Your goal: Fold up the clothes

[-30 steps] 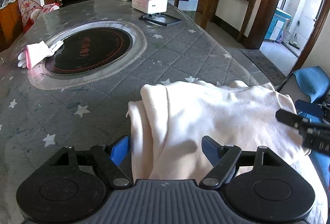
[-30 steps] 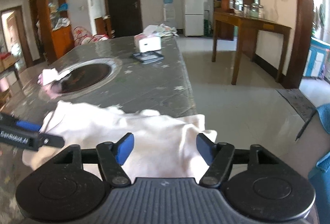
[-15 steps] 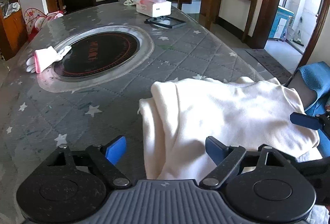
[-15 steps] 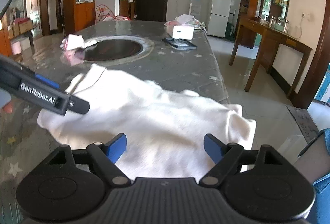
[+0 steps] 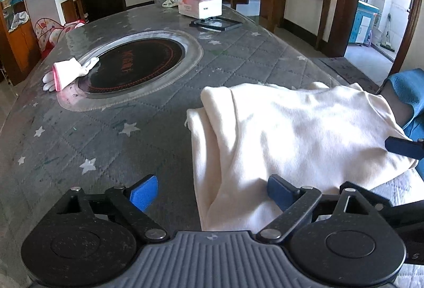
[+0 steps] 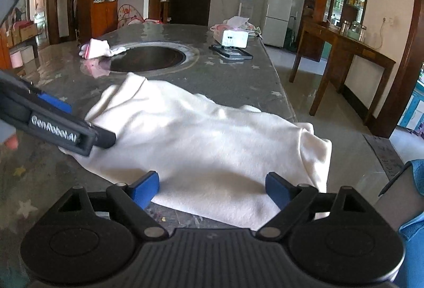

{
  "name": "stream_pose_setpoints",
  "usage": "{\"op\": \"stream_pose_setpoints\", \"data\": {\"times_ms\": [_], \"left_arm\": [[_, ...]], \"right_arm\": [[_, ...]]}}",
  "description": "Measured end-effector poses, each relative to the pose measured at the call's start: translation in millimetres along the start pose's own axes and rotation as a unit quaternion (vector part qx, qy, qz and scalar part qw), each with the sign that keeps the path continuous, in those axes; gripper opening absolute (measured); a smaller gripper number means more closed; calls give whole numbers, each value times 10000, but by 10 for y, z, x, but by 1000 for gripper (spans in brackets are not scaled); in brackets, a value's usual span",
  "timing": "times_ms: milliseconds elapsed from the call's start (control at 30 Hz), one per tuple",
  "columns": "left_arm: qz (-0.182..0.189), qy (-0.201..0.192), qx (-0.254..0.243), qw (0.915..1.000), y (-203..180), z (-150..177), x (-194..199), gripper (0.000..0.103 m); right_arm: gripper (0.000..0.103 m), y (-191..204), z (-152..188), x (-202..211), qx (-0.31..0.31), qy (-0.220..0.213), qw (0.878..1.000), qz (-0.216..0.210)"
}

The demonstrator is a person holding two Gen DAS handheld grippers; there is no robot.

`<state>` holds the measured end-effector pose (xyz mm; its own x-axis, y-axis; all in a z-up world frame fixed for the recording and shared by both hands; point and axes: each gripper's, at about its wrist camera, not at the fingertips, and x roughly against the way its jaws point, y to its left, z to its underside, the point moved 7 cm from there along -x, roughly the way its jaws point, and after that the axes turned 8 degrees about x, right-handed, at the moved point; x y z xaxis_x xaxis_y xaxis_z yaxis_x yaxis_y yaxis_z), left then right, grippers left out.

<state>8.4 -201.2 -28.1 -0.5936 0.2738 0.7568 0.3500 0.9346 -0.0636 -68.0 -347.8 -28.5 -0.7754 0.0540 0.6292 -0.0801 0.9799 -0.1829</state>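
Observation:
A cream-white garment [image 5: 286, 134] lies folded over at the near right end of the grey star-patterned table [image 5: 137, 134]. It also shows in the right wrist view [image 6: 212, 145], with one corner hanging over the table's right edge. My left gripper [image 5: 212, 192] is open and empty above the garment's near left edge. My right gripper [image 6: 212, 188] is open and empty above its near edge. A fingertip of the right gripper shows at the right in the left wrist view [image 5: 402, 147]. The left gripper's fingers [image 6: 61, 129] reach in from the left over the cloth.
A black round hob [image 5: 135, 62] is set in the table's middle, with a white-and-pink glove [image 5: 66, 72] at its left rim. A tissue box [image 5: 200, 5] and a black tray [image 5: 216, 23] stand at the far end. A blue chair [image 5: 405, 92] is on the right.
Both grippers have pulled back and risen from the garment. The right wrist view has swung left over the cloth. The garment lies still, both jaws stay open.

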Motion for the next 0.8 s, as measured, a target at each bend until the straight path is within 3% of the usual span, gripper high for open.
{"op": "stream_pose_setpoints", "data": {"times_ms": [233, 367, 800], "left_arm": [[-64, -1, -22, 10000, 23, 71, 69, 98], [-127, -64, -77, 9999, 26, 128, 140, 103], [-331, -112, -81, 9994, 60, 270, 337, 103]], "right_arm": [[94, 62, 15, 36, -65, -26, 10000, -24], [102, 36, 14, 117, -241, -137, 9996, 13], [103, -9, 124, 301, -579, -91, 9980, 241]]}}
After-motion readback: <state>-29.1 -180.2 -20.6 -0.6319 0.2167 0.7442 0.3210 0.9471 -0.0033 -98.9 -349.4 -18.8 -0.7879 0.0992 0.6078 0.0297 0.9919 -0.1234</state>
